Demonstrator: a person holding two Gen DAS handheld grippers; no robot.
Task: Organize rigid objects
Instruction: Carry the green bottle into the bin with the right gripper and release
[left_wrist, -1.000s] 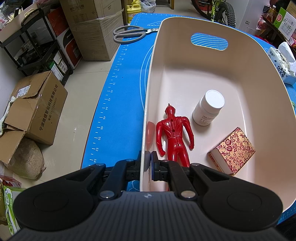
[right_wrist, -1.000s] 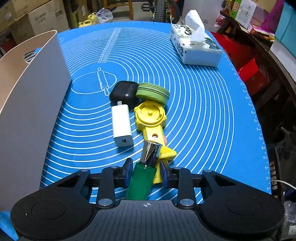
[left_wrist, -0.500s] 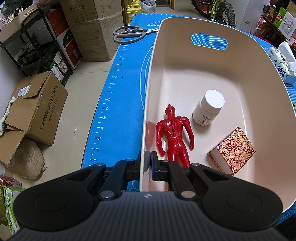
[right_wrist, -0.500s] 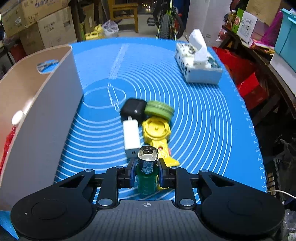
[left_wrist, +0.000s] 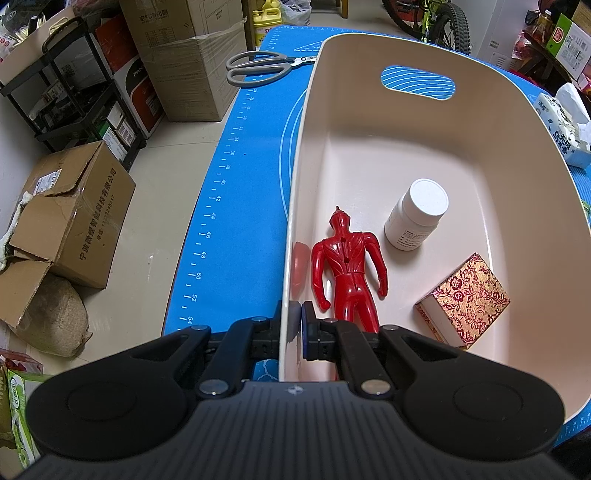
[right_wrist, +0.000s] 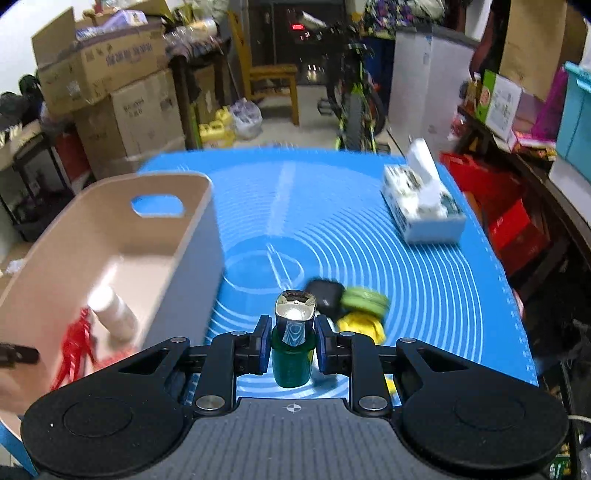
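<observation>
Right gripper (right_wrist: 291, 345) jaws clamp green lighter (right_wrist: 291, 360), chrome cap; left gripper (left_wrist: 295, 325) jaws pinch bin (left_wrist: 295, 206) wall.

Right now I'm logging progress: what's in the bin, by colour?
Red: 1, figure
White: 1, bottle
Red-and-gold: 1, box
Total: 3 in the bin; the green lighter is outside, in the right gripper.

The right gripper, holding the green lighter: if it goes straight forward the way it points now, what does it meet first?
Probably the small black case on the blue mat, ahead of the right gripper and its green lighter with silver top. The gripper looks raised, so it might pass above; depth is unclear.
</observation>
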